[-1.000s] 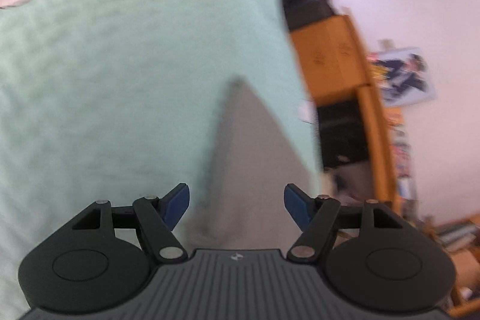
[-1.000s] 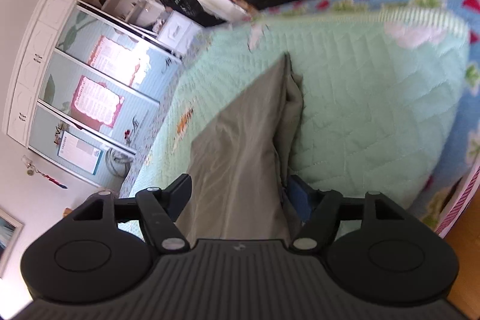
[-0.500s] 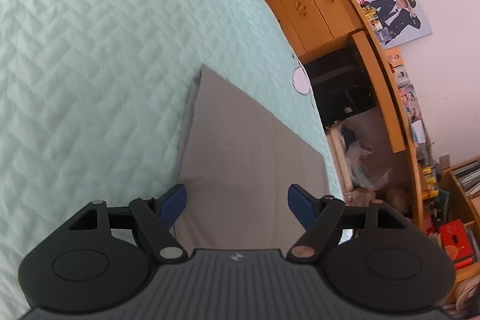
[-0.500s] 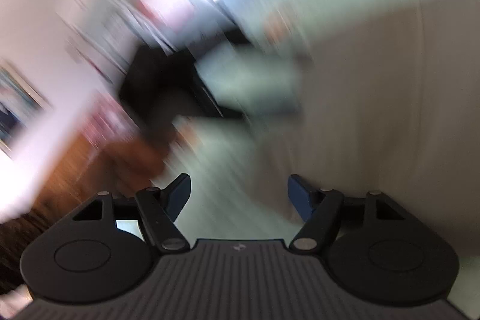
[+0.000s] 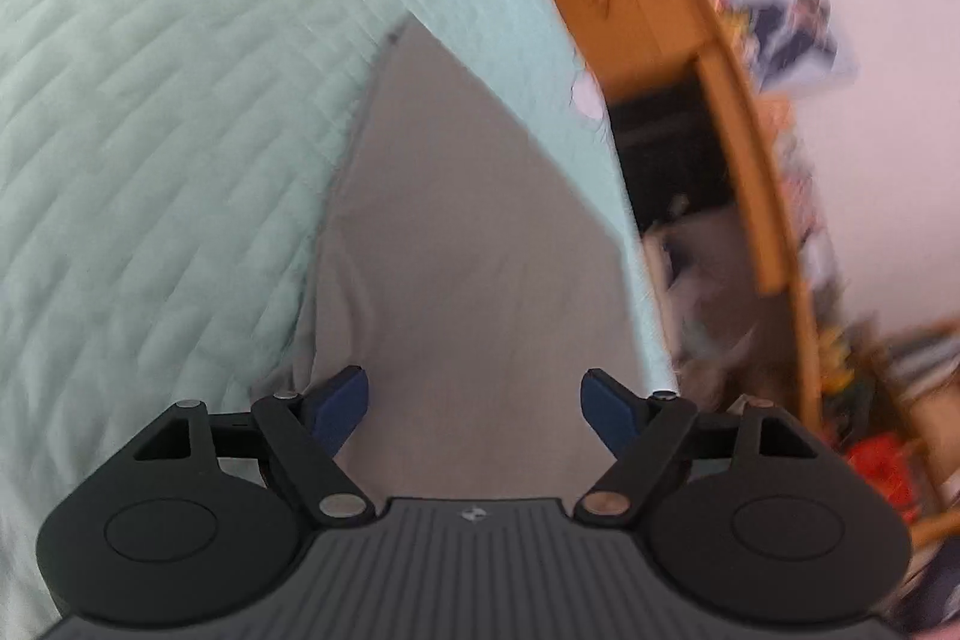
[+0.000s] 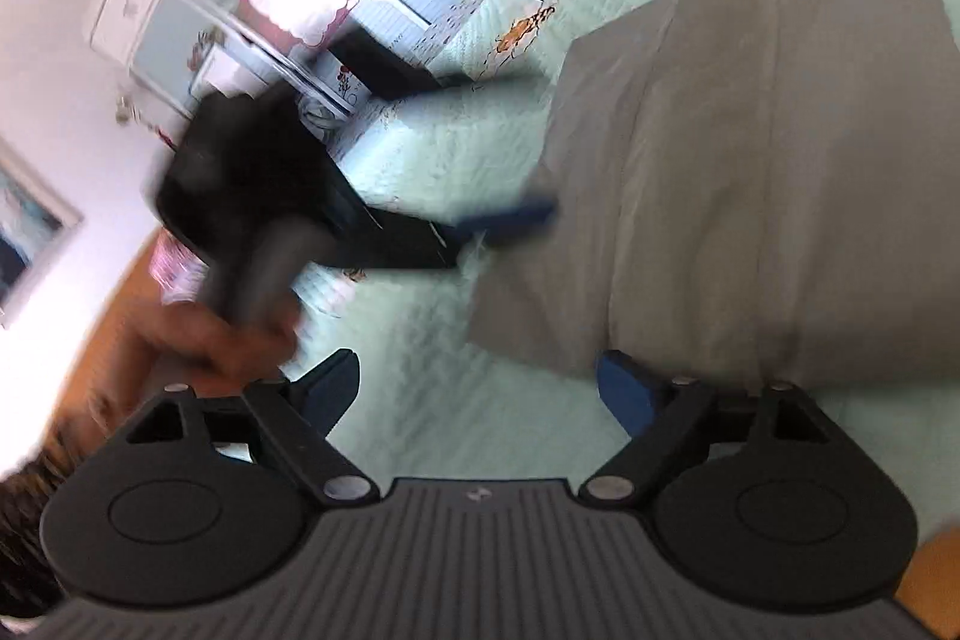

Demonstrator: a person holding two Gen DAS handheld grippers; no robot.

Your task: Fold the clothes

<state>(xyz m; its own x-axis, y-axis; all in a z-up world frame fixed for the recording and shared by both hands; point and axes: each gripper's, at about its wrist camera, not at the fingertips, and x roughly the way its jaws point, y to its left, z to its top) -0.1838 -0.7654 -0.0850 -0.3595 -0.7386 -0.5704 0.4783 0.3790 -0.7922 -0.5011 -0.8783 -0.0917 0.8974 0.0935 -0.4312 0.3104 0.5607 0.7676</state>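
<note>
1. Grey garment (image 5: 480, 244): lies flat on the mint quilt (image 5: 150, 130), straight ahead of the left tongs and reaching between their tips; its outline is a neat panel with layered edges, so it looks at least partly folded; how many folds it holds cannot be told.
2. Left tongs (image 5: 474, 403): spread wide, gripping nothing; blue tips low over the cloth's near end.
3. Right tongs (image 6: 480, 388): spread wide, empty; the garment (image 6: 750, 160) lies ahead and to their right, its near edge by the right tip.
4. Quilt: soft, ridged; bears the garment.
5. Hazards, as judgement: both views are blurred, so a hasty pinch may catch the quilt with the cloth; taking only the top layer may peel a fold open; the left tongs (image 6: 504, 220) sit close by at the garment's edge, so the two tools may collide.
</note>
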